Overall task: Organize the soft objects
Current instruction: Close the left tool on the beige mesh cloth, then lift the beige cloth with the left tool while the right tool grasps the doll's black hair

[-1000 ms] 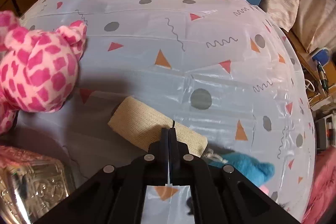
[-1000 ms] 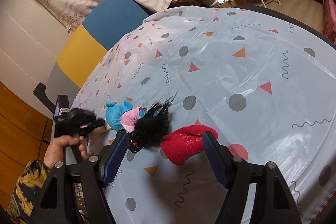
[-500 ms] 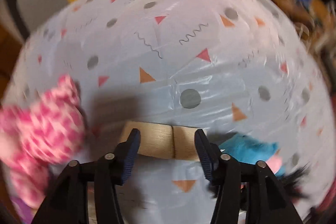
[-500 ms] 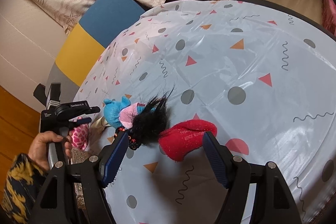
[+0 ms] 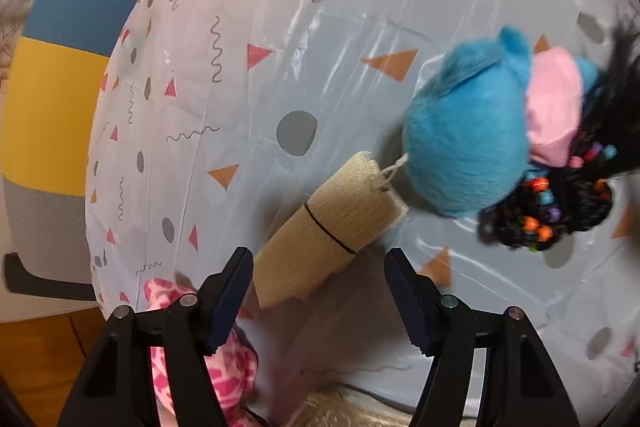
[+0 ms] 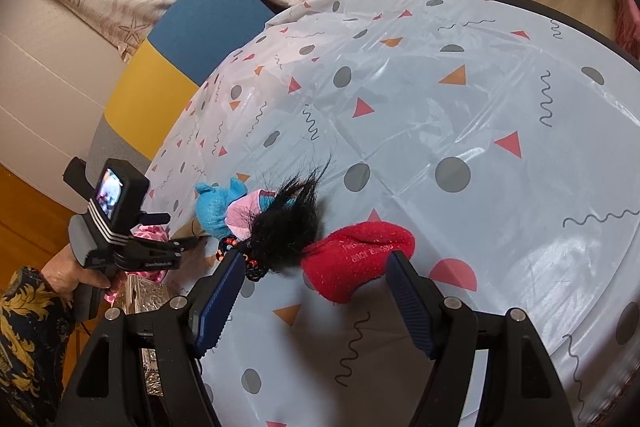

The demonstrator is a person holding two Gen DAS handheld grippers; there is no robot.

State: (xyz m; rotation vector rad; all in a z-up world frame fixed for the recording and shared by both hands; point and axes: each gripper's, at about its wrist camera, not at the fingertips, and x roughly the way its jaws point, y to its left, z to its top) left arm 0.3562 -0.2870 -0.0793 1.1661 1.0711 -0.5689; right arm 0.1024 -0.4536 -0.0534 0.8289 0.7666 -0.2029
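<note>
Because the tan roll of cloth [image 5: 332, 227] lies slanted on the table, its long side does not line up with the left gripper [image 5: 320, 291]. In the left wrist view it sits low in the middle of the frame. One end points down toward the lower left, close to the gripper's left finger. The other end points up and to the right, where a little string on it touches the blue fuzzy toy [image 5: 464, 135]. A thin black line goes around the roll's middle.

The left gripper is open wide and holds nothing. The near end of the roll lies just ahead of the gap between the two fingers, a bit to the left side. I think the gripper should turn a little so its fingers close across the roll's thin side, not along its length.

The right gripper [image 6: 316, 291] is open wide too, with nothing in it. In its view the red sock [image 6: 356, 255] lies just ahead of its fingers, in the lower middle. The black hair bunch [image 6: 288, 223] touches the sock's left end. The roll is far off to the left there, so the left gripper is the closer one.

The pink spotted toy [image 5: 224, 367] peeks out at the lower left, behind the left finger. All of these rest on the spotted tablecloth [image 5: 240, 47].
</note>
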